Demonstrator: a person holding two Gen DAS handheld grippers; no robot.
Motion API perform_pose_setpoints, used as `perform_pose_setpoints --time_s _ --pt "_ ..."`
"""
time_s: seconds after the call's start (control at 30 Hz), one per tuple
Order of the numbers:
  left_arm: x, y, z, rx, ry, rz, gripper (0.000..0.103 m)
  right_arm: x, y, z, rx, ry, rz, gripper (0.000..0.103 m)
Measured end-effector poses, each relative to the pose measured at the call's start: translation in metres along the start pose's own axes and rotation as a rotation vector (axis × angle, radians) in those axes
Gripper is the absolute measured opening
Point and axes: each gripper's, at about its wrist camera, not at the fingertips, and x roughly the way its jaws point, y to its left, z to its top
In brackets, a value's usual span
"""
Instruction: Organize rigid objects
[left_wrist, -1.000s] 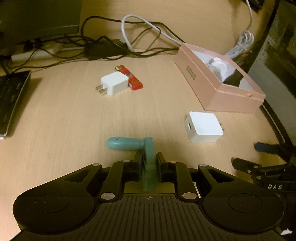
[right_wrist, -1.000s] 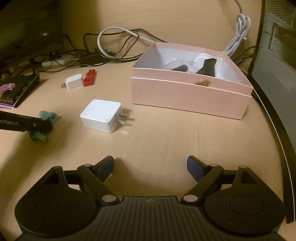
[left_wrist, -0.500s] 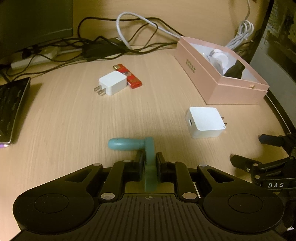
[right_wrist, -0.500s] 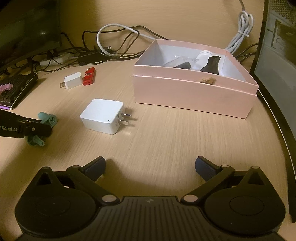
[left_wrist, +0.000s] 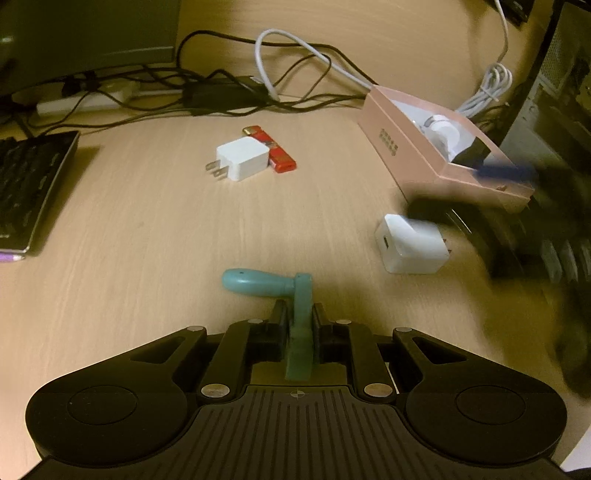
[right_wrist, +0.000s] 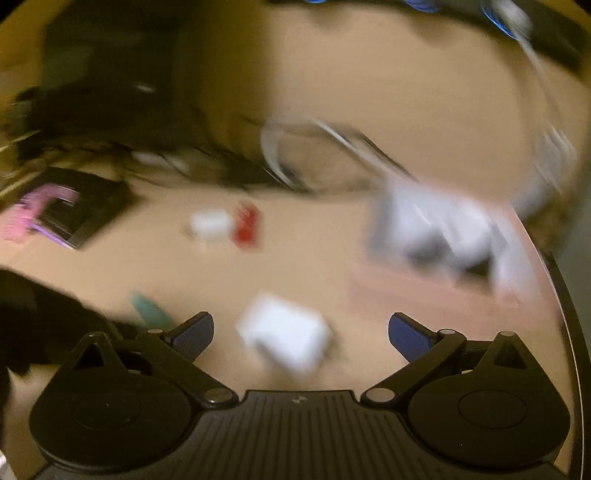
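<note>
The teal crank handle sits clamped in the closed left tongs, its grip jutting leftward above the wooden surface. The large white charger lies between the wide-open right tongs, blurred. Ahead of the left tongs lie a small white plug touching a red lighter; ahead-right stands the pink box.

Teal crank handle, near centre; white charger to its right; far, a smaller white charger beside a red lighter; pink box far right; pale woodgrain counter; blue-padded black right tongs.
</note>
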Motion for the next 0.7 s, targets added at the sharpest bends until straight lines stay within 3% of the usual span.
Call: perform_pose_setpoints --time_s 0.07,0.2,0.43,0.5,0.57,0.7 --pt "-0.002 0.002 -0.003 -0.004 -0.004 0.003 0.016 0.017 0.011 0.028 -0.043 0.003 0.066 0.102" --pt "-0.007 0.004 -0.006 -0.018 0.003 -0.004 0.016 0.080 0.036 0.072 -0.117 0.050 0.129 0.086" --pt "-0.010 0.004 -0.013 -0.033 -0.024 0.015 0.017 0.162 0.066 0.087 -0.192 0.175 0.151 0.061" --pt "-0.010 0.006 -0.014 -0.034 -0.032 0.005 0.018 0.165 0.076 0.085 -0.208 0.185 0.150 0.057" --pt "-0.011 0.011 -0.015 -0.052 -0.038 -0.013 0.018 0.157 0.079 0.086 -0.230 0.184 0.135 0.046" --pt "-0.011 0.010 -0.015 -0.027 -0.038 -0.014 0.017 0.108 0.065 0.083 -0.191 0.166 0.162 0.045"
